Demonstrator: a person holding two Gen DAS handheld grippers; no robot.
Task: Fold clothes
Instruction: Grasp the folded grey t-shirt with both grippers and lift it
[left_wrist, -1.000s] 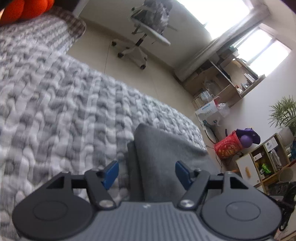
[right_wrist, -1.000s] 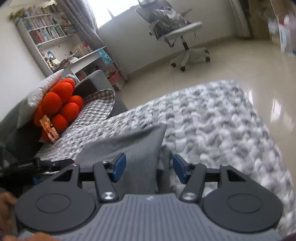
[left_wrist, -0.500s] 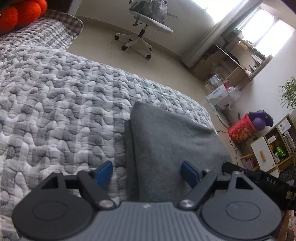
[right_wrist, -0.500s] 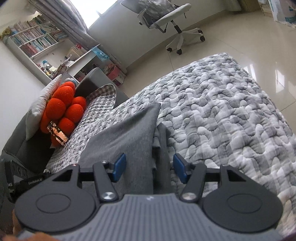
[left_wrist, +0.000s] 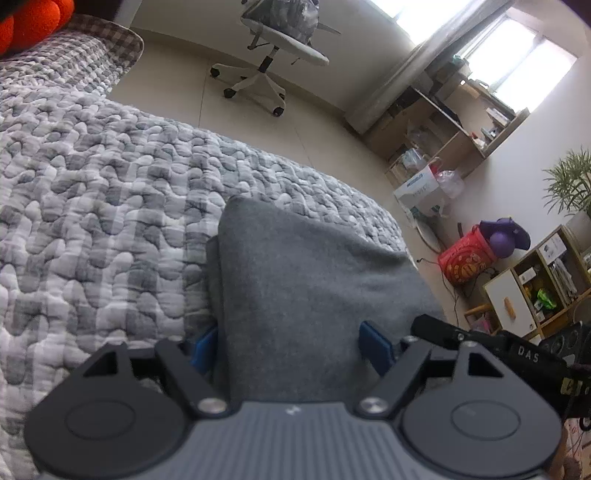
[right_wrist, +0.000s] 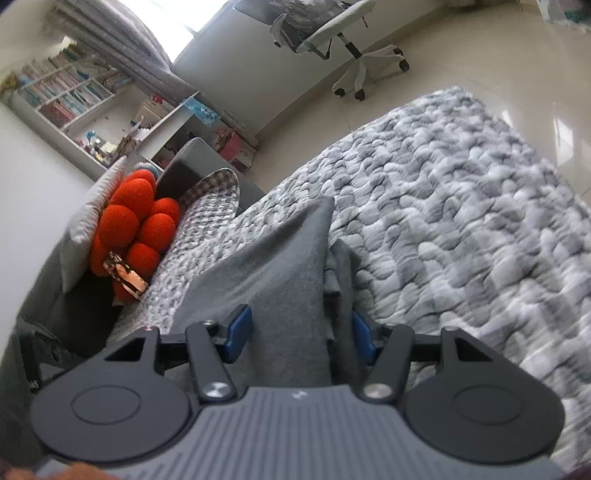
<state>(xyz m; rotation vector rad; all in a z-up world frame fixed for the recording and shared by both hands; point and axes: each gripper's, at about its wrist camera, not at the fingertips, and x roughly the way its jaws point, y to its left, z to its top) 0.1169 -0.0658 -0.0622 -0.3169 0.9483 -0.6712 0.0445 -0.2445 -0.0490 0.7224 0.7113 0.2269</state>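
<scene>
A grey-and-white quilt (left_wrist: 96, 192) fills most of both views, running from 9 o'clock to the centre in the left wrist view and from the centre out to 3 o'clock in the right wrist view (right_wrist: 461, 206). On it lies the cloth (left_wrist: 303, 280), a folded grey garment with a second layer showing along one edge; it sits at 6 o'clock in the left view, reaching up to the middle, and in the right view (right_wrist: 273, 280) it stretches from 6 o'clock toward the centre. A white chair (left_wrist: 280, 40) stands on the tiled floor at 12 o'clock in the left view and at about 1 o'clock in the right view (right_wrist: 332, 40). An orange cushion (right_wrist: 133, 229) rests at 9 o'clock in the right view. The left gripper (left_wrist: 291, 349) has its blue fingers spread apart on either side of the cloth's near end, the left one partly hidden behind the fold. The right gripper (right_wrist: 299, 334) is likewise spread, straddling the cloth's edge; whether either pad touches the fabric is hard to judge.
</scene>
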